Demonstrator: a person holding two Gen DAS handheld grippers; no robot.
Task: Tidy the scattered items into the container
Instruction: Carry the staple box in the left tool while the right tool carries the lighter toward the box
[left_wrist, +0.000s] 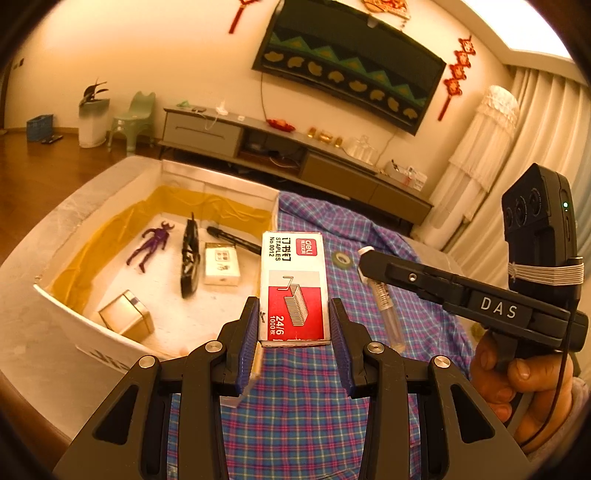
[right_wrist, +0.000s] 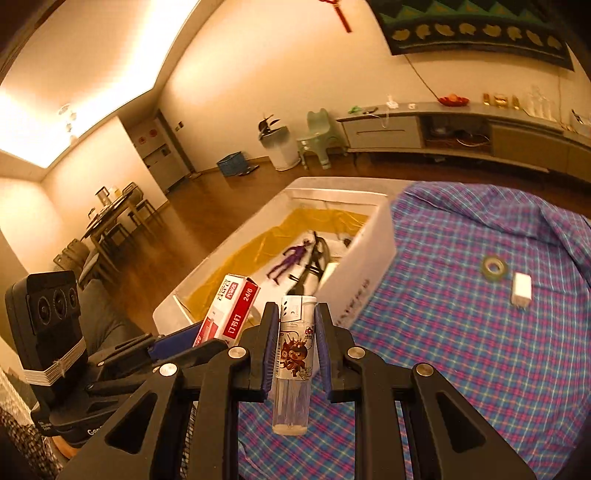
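Observation:
My left gripper (left_wrist: 294, 317) is shut on a red and white staple box (left_wrist: 293, 284), held above the plaid cloth beside the white container (left_wrist: 66, 306). In the right wrist view the same staple box (right_wrist: 232, 310) shows at lower left, near the container (right_wrist: 369, 258). My right gripper (right_wrist: 295, 317) is shut on a clear lighter (right_wrist: 295, 362) with a cartoon print; in the left wrist view this lighter (left_wrist: 384, 306) hangs right of the box. On the cloth lie a tape roll (right_wrist: 494, 267) and a white charger (right_wrist: 521, 288).
The container holds a purple figure (left_wrist: 151, 245), a black toy (left_wrist: 190, 258), a white box (left_wrist: 221, 264), a gold box (left_wrist: 127, 314) and a dark pen (left_wrist: 232, 238). The plaid cloth (right_wrist: 461, 350) covers the table. A TV cabinet (left_wrist: 295, 155) stands behind.

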